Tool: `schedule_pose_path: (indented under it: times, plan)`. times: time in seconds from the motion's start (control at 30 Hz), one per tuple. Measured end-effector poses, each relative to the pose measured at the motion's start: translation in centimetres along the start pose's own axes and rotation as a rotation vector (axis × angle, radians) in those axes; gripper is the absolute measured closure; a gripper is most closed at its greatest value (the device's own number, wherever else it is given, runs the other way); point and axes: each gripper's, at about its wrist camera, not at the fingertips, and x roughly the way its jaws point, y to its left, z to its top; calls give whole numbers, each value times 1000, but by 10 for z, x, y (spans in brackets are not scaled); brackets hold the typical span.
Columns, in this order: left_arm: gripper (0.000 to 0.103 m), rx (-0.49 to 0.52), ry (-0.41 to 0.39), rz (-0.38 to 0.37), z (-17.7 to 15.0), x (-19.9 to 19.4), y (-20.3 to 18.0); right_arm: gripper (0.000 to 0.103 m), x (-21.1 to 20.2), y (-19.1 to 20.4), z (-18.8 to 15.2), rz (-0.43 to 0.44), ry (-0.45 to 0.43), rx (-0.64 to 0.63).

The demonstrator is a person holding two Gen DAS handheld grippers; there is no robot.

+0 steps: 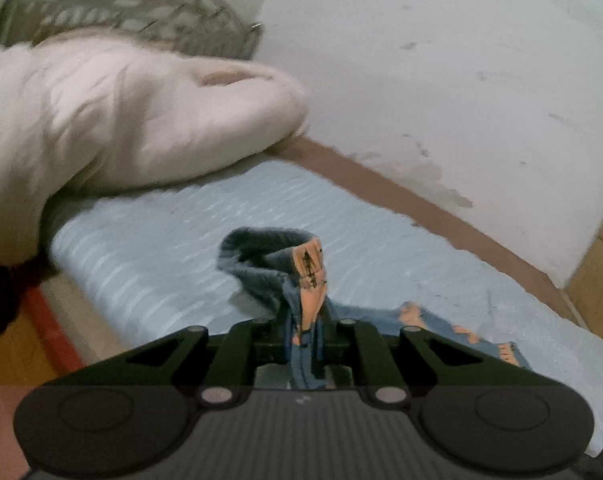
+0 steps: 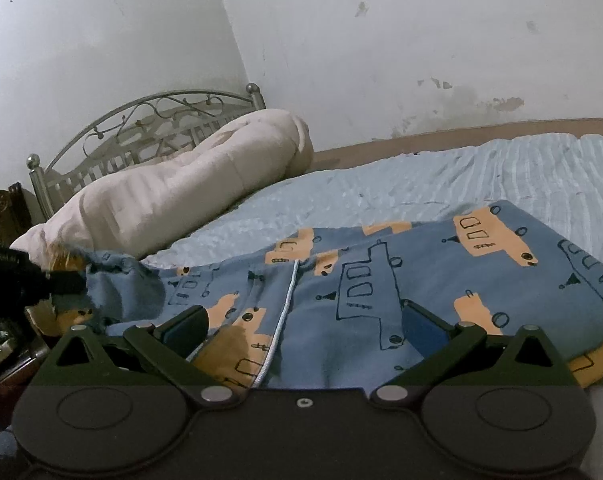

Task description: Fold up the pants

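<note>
Pants: the pants (image 2: 401, 280), blue with orange and outlined truck shapes, lie spread over the lower middle and right of the right wrist view, on the pale blue sheet of the bed (image 2: 441, 176); one end is lifted at the lower left.
Left gripper: the left gripper (image 1: 307, 276) has its fingers pressed together on a bunched edge of the pants (image 1: 261, 264) at the lower centre of the left wrist view, with cloth trailing down through the gap to the lower right.
Right gripper: the right gripper (image 2: 305, 324) has its fingers spread wide, low over the middle of the cloth; neither finger (image 2: 421, 326) pinches anything, though whether they rest on the fabric I cannot tell.
Left gripper, other view: it enters at the left edge of the right wrist view as a dark shape (image 2: 61, 282) holding the raised end.
Step in hand: probably lifting one end to carry it over the rest for a fold.
Doing it well: keep the pinch firm, raise the end clear of the bed so it does not drag, and bring it across in line with the white seam (image 2: 285, 312) so the edges meet. The spread fingers could press the middle down as an anchor.
Risk: the grip holds a bunch, not a flat edge, so the fold may land twisted.
Surroundings: a cream pillow (image 2: 173, 192) lies against the metal headboard (image 2: 149, 120) at upper left, well apart from the pants.
</note>
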Motion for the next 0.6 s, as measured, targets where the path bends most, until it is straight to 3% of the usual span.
schedule_pose_path:
  times: [0.17, 0.23, 0.43, 0.6]
  plan:
    - [93, 111, -26, -99, 13, 0, -40, 1, -5, 0, 0, -13, -22, 18]
    - [93, 153, -28, -142, 19, 0, -55, 1, -9, 7, 5, -74, -28, -7]
    - [93, 277, -7, -262, 27, 6, -98, 1, -34, 32, 17, -245, -112, -243]
    - [93, 399, 25, -350, 18, 14, -146, 1, -61, 15, 20, -358, -133, -253]
